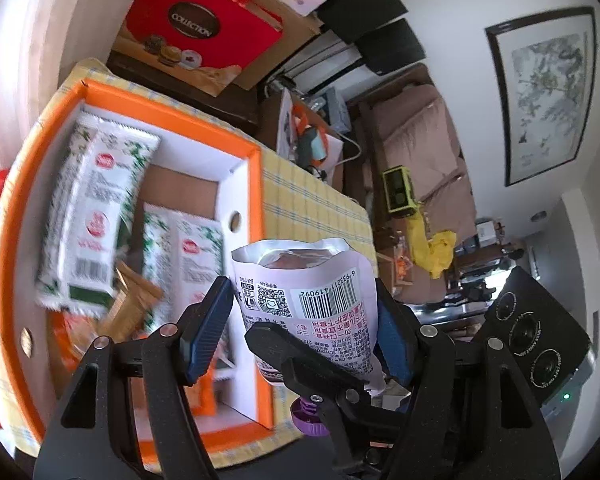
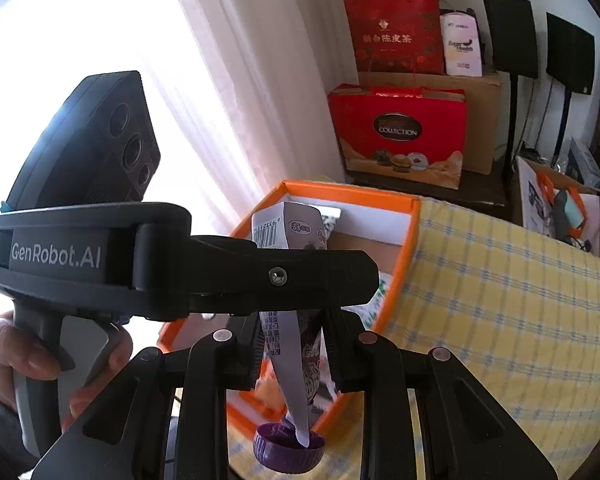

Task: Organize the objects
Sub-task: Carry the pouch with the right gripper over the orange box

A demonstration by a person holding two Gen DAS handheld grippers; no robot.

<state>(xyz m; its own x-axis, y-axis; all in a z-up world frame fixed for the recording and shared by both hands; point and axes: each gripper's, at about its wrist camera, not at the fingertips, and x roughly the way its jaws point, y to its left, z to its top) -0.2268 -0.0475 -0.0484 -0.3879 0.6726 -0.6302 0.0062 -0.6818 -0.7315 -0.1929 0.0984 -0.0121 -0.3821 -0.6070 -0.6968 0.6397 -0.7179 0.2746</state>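
Note:
A white and purple spout pouch (image 1: 312, 304) with a purple cap (image 1: 309, 420) hangs cap-down between both grippers, beside the orange box's (image 1: 256, 208) near right corner. My left gripper (image 1: 304, 328) has its blue pads (image 1: 206, 332) on either side of the pouch, the left pad a little apart from it. My right gripper (image 2: 292, 354) is shut on the same pouch (image 2: 290, 232), and its finger (image 1: 300, 360) crosses the pouch in the left wrist view. The cap (image 2: 289, 450) shows below. The box holds white and green snack packs (image 1: 96, 216).
The box sits on a table with a yellow checked cloth (image 2: 500, 300). Red gift boxes (image 2: 398, 136) and cardboard boxes are stacked behind it by a curtain. A brown sofa (image 1: 424, 148) and black speakers stand further off.

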